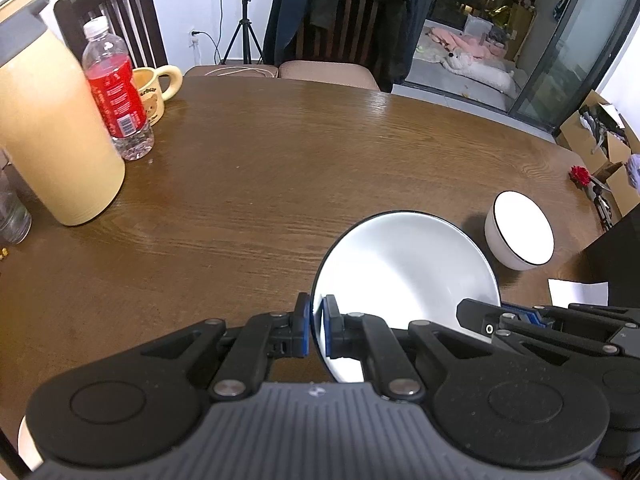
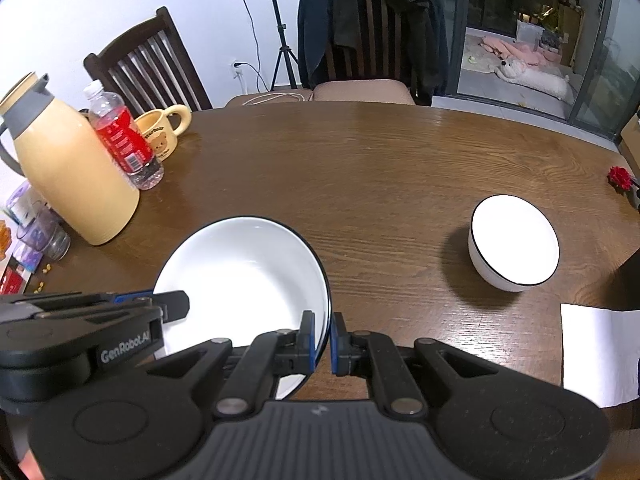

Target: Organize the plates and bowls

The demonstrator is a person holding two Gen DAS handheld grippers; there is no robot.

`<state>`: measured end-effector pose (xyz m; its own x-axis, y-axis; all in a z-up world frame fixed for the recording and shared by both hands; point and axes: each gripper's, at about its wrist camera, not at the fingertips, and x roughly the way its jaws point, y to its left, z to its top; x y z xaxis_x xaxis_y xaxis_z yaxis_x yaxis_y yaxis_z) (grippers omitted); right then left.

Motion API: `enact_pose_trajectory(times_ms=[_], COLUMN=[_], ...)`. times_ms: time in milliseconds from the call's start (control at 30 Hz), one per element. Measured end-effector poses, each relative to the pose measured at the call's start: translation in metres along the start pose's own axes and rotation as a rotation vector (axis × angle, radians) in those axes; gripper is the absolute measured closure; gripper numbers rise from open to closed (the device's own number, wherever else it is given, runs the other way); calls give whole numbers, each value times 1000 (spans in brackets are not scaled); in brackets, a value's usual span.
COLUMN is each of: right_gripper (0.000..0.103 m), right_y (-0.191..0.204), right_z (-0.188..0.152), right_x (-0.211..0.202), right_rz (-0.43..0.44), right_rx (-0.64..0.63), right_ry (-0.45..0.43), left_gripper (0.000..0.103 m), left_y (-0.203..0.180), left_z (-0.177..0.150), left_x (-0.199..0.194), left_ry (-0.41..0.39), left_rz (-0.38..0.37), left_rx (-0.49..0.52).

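Right wrist: plate (image 2: 248, 264) rim between fingers (image 2: 307, 340).

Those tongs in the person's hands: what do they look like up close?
Both look alike. The left tongs and right tongs are matte black, with jointed link bars pinned by silver rivets, round disc-shaped covers on each side, and a ribbed grey body at the centre. The fingertips carry blue pads. White lettering reads "GenRobot.AI" on the left one's side. No cables show.

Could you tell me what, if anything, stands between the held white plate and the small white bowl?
Nothing visible: only bare brown wooden table lies between the black-rimmed white plate and the small white bowl.
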<state>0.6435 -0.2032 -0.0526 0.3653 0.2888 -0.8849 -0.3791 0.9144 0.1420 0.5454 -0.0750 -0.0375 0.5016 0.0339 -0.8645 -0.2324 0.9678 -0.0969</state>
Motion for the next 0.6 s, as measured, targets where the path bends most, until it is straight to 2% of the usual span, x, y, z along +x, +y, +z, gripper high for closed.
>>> enact_pose_trajectory(times_ms=[600], right_gripper=[96], right_y=[28], right_z=[-34], right_x=[-24], right_rz=[19], right_rx=[-31], right_ry=[-6], left_gripper=[96], left_y=[19], left_z=[-36], left_x=[-32], left_ry=[-11], left_rz=[19], left_rx=[-30])
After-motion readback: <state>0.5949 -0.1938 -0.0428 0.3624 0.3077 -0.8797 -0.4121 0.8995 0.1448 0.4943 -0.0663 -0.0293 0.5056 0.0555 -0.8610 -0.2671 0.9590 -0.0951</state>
